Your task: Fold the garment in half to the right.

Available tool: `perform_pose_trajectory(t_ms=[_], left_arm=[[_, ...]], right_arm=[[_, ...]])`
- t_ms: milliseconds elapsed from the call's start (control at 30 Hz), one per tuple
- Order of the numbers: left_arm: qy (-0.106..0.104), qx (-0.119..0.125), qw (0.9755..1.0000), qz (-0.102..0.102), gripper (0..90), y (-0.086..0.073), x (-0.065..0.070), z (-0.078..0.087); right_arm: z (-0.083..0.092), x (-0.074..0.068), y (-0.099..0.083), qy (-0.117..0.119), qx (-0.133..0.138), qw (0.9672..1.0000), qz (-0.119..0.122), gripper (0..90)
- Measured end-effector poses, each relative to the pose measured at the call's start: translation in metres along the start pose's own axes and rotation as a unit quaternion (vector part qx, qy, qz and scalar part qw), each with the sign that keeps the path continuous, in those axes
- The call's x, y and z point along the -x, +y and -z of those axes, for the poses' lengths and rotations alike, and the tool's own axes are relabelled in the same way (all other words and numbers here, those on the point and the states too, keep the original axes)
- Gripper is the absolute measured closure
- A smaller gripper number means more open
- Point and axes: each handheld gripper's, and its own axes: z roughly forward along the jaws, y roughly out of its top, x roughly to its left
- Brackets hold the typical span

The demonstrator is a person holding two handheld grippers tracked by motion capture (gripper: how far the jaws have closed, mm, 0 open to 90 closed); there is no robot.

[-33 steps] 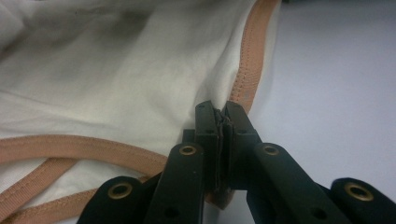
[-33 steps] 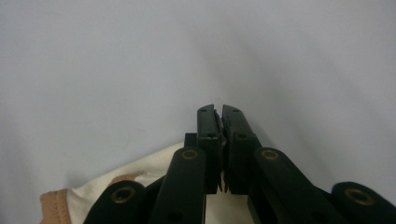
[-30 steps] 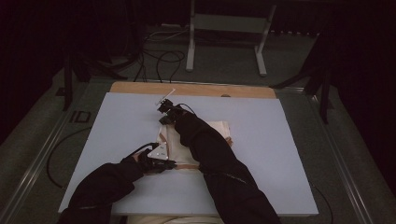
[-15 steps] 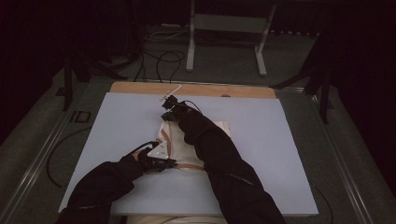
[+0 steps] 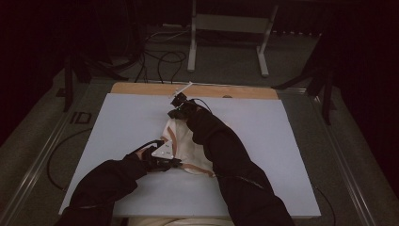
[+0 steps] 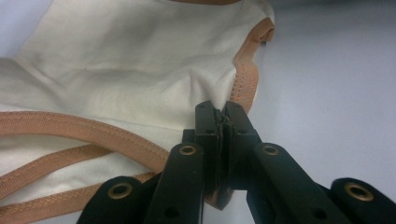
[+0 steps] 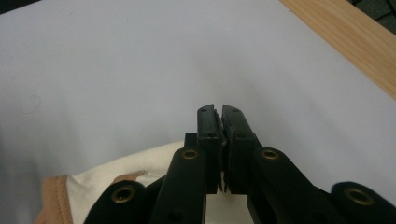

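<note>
A cream garment (image 5: 188, 146) with tan trim lies near the middle of the white sheet (image 5: 282, 155). My left gripper (image 5: 176, 162) is at its near left edge. In the left gripper view the jaws (image 6: 222, 112) are shut on the tan trim, with the garment (image 6: 130, 70) spread beyond them. My right gripper (image 5: 175, 113) is at the garment's far end, a little above the sheet, and the cloth rises up to it. In the right gripper view its jaws (image 7: 218, 112) are shut, and the garment (image 7: 130, 172) hangs beneath them.
A wooden strip (image 5: 235, 91) borders the sheet's far edge and shows at the upper right as the wooden strip (image 7: 341, 32). Beyond the table stand a metal frame (image 5: 226, 23) and floor cables (image 5: 160, 56). Bare sheet lies on both sides of the garment.
My right gripper has moved toward the far edge and risen, drawing the garment's far end with it. The left gripper has kept its place on the trim.
</note>
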Motion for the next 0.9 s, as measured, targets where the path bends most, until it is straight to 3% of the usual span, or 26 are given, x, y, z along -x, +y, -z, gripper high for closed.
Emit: perform_pose_trajectory(t_ms=[900], left_arm=[[-0.006, 0.001, 0.9992, -0.04, 87.2, 0.037, 0.001, -0.001]], right_arm=[[0.053, 0.016, -0.015, -0.023, 0.033, 0.9992, -0.003, 87.5]])
